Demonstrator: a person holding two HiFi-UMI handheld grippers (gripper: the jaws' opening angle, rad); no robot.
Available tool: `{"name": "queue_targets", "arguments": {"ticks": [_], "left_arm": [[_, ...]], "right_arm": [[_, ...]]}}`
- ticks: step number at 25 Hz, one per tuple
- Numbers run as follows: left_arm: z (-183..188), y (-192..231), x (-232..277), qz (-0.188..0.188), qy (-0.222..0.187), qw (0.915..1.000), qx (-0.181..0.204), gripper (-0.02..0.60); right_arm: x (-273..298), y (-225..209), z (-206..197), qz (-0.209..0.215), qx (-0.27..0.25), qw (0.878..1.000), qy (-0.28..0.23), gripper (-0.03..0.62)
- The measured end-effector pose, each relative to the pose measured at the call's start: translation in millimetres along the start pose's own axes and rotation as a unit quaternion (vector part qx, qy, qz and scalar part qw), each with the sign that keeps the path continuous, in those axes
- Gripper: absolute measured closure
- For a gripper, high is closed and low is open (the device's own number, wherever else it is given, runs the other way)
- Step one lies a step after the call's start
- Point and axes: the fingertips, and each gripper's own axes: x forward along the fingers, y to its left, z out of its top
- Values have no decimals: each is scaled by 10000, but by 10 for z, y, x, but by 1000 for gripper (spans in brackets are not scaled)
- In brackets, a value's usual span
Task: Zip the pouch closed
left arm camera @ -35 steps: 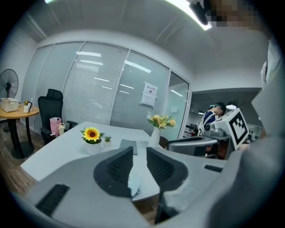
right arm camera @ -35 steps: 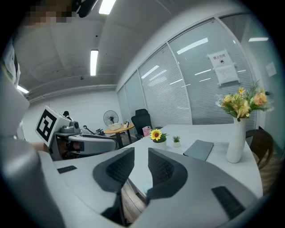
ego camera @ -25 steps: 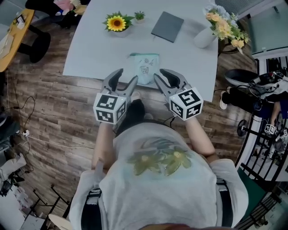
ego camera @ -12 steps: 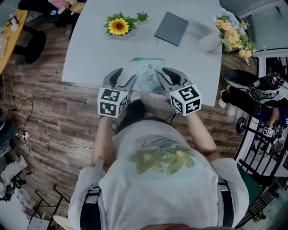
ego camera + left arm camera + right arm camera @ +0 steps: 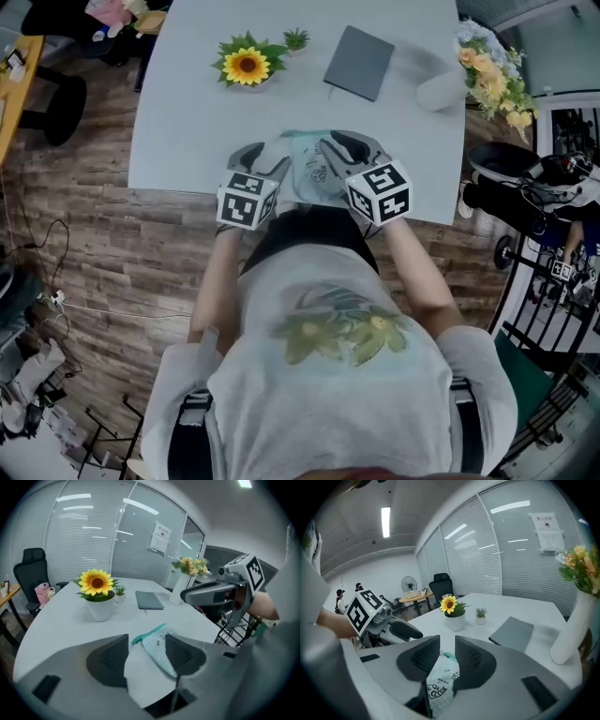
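A pale mint pouch (image 5: pixel 314 167) with small cartoon prints and a teal top edge lies flat near the front edge of the white table (image 5: pixel 187 122). My left gripper (image 5: pixel 269 155) hovers at its left side, jaws open; in the left gripper view the pouch (image 5: pixel 157 649) shows in the gap, nearer the right jaw of my left gripper (image 5: pixel 146 641). My right gripper (image 5: pixel 339 148) is over the pouch's right part. Its jaws stand a narrow gap apart, and the pouch (image 5: pixel 439 682) shows on the table below my right gripper (image 5: pixel 447 654). Neither holds anything.
A sunflower in a white pot (image 5: pixel 246 66) and a tiny potted plant (image 5: pixel 296 38) stand at the back left. A grey notebook (image 5: pixel 360 62) lies at the back middle, a white vase of flowers (image 5: pixel 442 89) at the back right. An office chair (image 5: pixel 32 571) stands left of the table.
Both grippers have moved forward from the table's front edge to over the pouch's two sides. The right gripper's jaws have come closer together. The pouch has not moved.
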Motion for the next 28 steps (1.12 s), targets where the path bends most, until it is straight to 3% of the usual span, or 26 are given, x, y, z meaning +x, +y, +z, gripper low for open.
{"name": "queue_targets", "arguments": {"ticks": [17, 28], "left_arm": [[-310, 288, 757, -134, 1081, 9940, 36, 353], [-524, 387, 988, -102, 1530, 9882, 37, 373]], "right_arm": [[694, -185, -138, 625, -469, 9930, 883, 487], [1279, -124, -414, 1243, -1288, 9723, 1500, 487]]}}
